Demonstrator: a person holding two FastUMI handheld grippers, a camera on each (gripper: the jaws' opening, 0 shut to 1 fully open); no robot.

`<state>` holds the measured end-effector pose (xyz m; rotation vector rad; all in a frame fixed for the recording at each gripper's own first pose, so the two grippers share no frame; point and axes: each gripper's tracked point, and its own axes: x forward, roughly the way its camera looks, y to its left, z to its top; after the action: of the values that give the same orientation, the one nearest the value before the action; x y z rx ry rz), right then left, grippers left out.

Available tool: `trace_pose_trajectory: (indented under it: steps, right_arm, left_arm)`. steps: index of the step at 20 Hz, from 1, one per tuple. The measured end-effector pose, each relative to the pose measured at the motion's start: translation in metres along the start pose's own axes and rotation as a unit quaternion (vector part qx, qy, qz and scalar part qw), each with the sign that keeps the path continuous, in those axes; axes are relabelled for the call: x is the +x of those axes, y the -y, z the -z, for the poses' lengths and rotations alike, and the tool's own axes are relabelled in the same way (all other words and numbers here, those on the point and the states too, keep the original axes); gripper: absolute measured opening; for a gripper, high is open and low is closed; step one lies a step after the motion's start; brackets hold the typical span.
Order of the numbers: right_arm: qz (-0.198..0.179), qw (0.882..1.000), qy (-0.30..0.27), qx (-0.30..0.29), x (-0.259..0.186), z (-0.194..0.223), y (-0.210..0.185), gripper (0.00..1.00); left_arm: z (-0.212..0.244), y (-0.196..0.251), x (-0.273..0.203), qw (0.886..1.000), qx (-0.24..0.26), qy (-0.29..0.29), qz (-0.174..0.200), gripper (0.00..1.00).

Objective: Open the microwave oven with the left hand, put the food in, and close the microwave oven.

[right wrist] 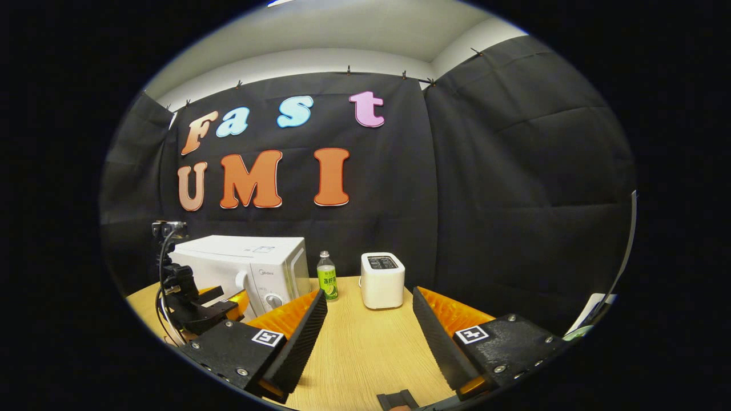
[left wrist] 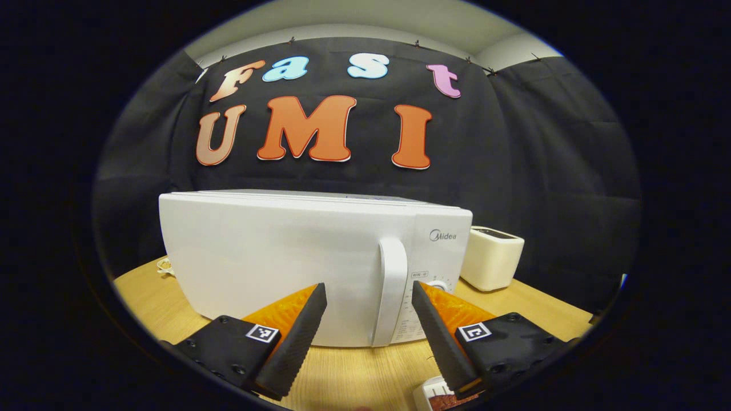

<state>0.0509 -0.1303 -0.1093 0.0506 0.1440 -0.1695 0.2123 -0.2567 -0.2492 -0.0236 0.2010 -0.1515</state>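
The white microwave (left wrist: 274,262) stands on the wooden table (left wrist: 360,371) with its door shut. Its vertical white handle (left wrist: 393,291) is on the door's right side, next to the control panel with a knob (left wrist: 438,283). My left gripper (left wrist: 368,290) is open and faces the door. The handle shows between its fingertips, a short way ahead and untouched. A white dish with something dark brown (left wrist: 440,397) peeks in at the bottom edge. In the right gripper view the microwave (right wrist: 251,265) is far left with the left gripper (right wrist: 225,302) before it. My right gripper (right wrist: 370,297) is open and holds nothing.
A white toaster (right wrist: 381,279) stands right of the microwave, and a green-labelled bottle (right wrist: 326,277) stands between them. The toaster (left wrist: 491,257) also shows beside the microwave in the left gripper view. A small dark object (right wrist: 400,399) lies at the near table edge.
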Motion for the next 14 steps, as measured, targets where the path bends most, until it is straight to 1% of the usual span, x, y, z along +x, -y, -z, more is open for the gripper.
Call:
trace_pose_trajectory:
  steps: [3, 4, 6, 7, 8, 9, 10, 11, 12, 13, 14]
  right_arm:
    - [0.000, 1.000, -0.010, -0.003, 0.008, 0.011, 0.002, 0.94]
    - [0.004, 1.000, -0.011, -0.009, 0.011, 0.013, 0.004, 0.94]
    - [0.014, 1.000, -0.009, -0.021, 0.015, 0.014, 0.009, 0.94]
    - [0.016, 1.000, -0.007, -0.023, 0.016, 0.014, 0.010, 0.94]
    - [0.016, 1.000, -0.007, -0.023, 0.017, 0.014, 0.010, 0.99]
    - [0.015, 1.000, -0.008, -0.022, 0.017, 0.014, 0.009, 0.94]
    - [0.015, 1.000, -0.008, -0.022, 0.016, 0.016, 0.009, 0.94]
    - [0.016, 1.000, -0.008, -0.024, 0.016, 0.017, 0.009, 0.94]
    - [0.017, 0.999, -0.008, -0.027, 0.017, 0.019, 0.010, 0.94]
    - [0.020, 0.999, -0.009, -0.031, 0.017, 0.020, 0.012, 0.94]
    - [0.022, 0.999, -0.011, -0.035, 0.016, 0.022, 0.013, 0.94]
  left_arm:
    - [0.007, 0.000, 0.013, 1.000, -0.006, 0.000, -0.015, 0.96]
    - [0.008, 0.001, 0.017, 1.000, -0.010, 0.000, -0.016, 1.00]
    - [0.012, -0.002, 0.023, 1.000, -0.007, -0.004, -0.023, 1.00]
    - [0.016, -0.001, 0.024, 1.000, -0.005, -0.011, -0.027, 0.96]
    - [0.013, -0.001, 0.022, 1.000, -0.003, -0.004, -0.027, 0.96]
    - [0.013, 0.003, 0.025, 1.000, 0.002, -0.005, -0.021, 0.94]
    - [0.014, 0.010, 0.027, 1.000, 0.009, -0.005, -0.015, 0.92]
    - [0.013, 0.020, 0.028, 1.000, 0.012, -0.004, -0.002, 0.82]
    - [0.014, 0.032, 0.029, 1.000, 0.016, -0.007, 0.018, 0.64]
    - [0.018, 0.032, 0.027, 0.999, 0.031, -0.017, 0.014, 0.46]
    - [0.018, 0.032, 0.028, 0.999, 0.047, -0.014, 0.017, 0.28]
